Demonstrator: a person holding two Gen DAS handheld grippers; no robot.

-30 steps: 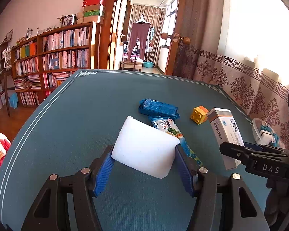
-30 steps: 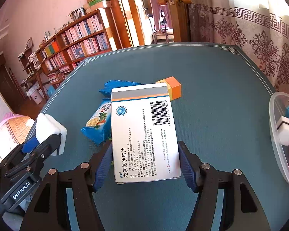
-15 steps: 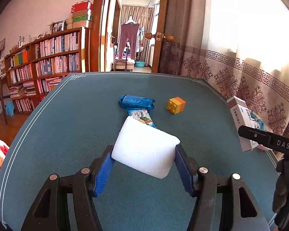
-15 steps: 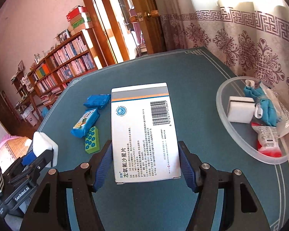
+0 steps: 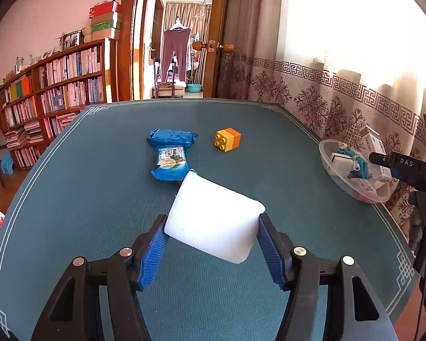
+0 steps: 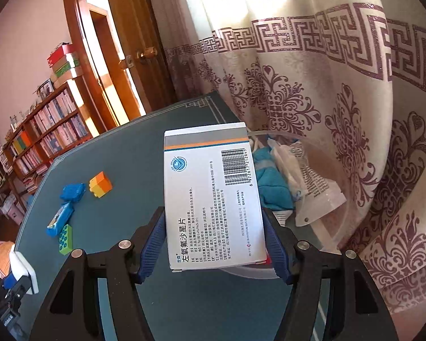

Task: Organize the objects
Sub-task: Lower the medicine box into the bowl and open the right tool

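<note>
Medicine box (image 6: 213,199) sits clamped flat between the right gripper (image 6: 215,241) pads, hanging over the near rim of the clear bowl (image 6: 326,244) by the curtain (image 6: 355,99). The bowl looks crowded: blue cloth (image 6: 269,182), white packet (image 6: 312,187). My read: carry the box further over the middle, drop low, then open, so it doesn't tip off the rim. Print on it: barcode 6 972617 212845, and 左氧氟沙星片 in large characters. Left gripper (image 5: 211,244) is closed on a white sponge (image 5: 214,216), held above the table (image 5: 85,199), next in line. On the cloth lie two blue packets (image 5: 171,150), a yellow-orange brick (image 5: 227,139), a green brick (image 6: 65,238). The right tool reads "DAS".
</note>
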